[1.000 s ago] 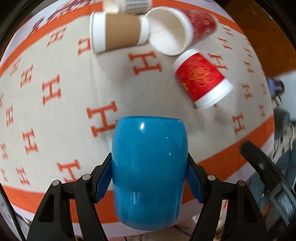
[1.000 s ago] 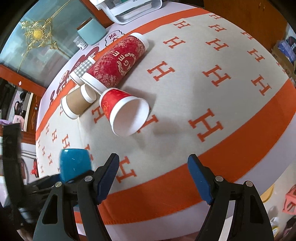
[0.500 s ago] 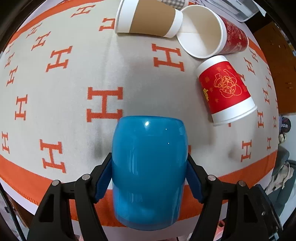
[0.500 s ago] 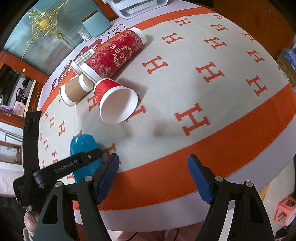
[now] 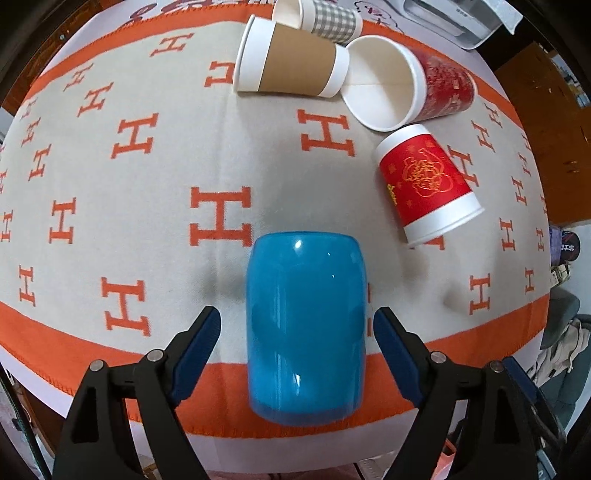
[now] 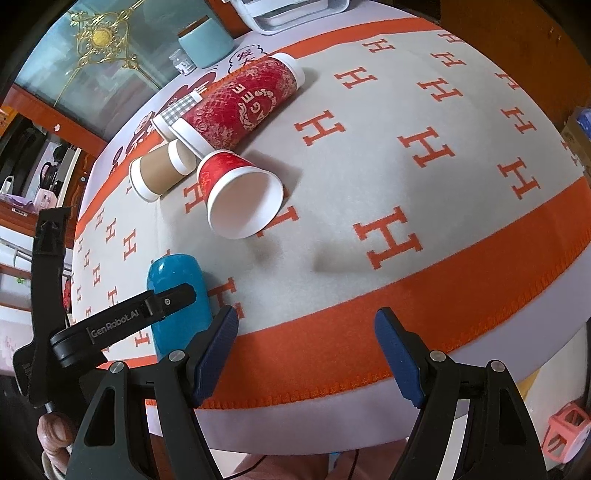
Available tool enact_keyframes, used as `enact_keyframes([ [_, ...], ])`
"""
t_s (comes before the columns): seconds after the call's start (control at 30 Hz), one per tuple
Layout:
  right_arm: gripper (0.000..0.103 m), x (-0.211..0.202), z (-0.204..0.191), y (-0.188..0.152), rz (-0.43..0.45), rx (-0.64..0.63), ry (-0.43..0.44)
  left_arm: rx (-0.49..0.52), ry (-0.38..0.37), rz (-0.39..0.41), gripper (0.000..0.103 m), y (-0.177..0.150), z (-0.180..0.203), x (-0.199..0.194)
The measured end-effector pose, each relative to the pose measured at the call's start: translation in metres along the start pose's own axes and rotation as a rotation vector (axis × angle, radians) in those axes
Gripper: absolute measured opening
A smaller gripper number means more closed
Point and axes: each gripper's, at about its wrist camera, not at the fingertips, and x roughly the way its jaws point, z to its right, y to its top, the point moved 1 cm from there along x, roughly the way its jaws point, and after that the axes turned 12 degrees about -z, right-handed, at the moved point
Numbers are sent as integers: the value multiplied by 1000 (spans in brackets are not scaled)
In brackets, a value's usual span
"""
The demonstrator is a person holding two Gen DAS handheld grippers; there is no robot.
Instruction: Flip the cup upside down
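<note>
A glossy blue cup [image 5: 306, 325] stands on the H-patterned cloth near the table's front edge, its closed end up. My left gripper [image 5: 297, 328] is open, with one finger on each side of the cup and a small gap on both sides. The blue cup also shows in the right wrist view [image 6: 181, 295], partly hidden behind the left gripper's arm. My right gripper [image 6: 306, 339] is open and empty, above the orange border to the right of the cup.
Several paper cups lie on their sides behind: a small red one [image 5: 424, 188], a tall red one [image 5: 410, 88], a brown-sleeved one [image 5: 291, 61] and a grey checked one [image 5: 325, 14]. A white tray [image 6: 291, 11] and a teal jar [image 6: 207, 38] stand at the far edge.
My left gripper has opened and let go of the blue cup, which now stands on the cloth. The right gripper has stayed open and hardly moved.
</note>
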Motion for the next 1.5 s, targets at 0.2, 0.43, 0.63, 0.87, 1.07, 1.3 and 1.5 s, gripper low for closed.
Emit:
enact_keyframes([
  [0.2, 78, -10, -7, -4, 13, -31, 7, 29, 14, 33, 83, -18, -4, -29],
  [0.43, 78, -23, -32, -10, -3, -124, 49, 65, 57, 128, 83, -47, -24, -79],
  [0.63, 78, -30, -66, -12, -51, -209, 111, 64, 84, 240, 84, -65, -50, -118],
  [0.87, 79, -22, -100, -1, -151, -258, 165, 24, 101, 278, 84, -61, -79, -126],
  [1.07, 79, 6, -122, 22, -236, -248, 168, 29, 92, 224, 84, -44, -95, -106],
  [1.3, 79, 49, -135, 49, -317, -218, 139, 67, 95, 147, 84, -22, -105, -76],
  [1.5, 79, 74, -145, 62, -358, -220, 111, 98, 93, 112, 84, -5, -108, -60],
])
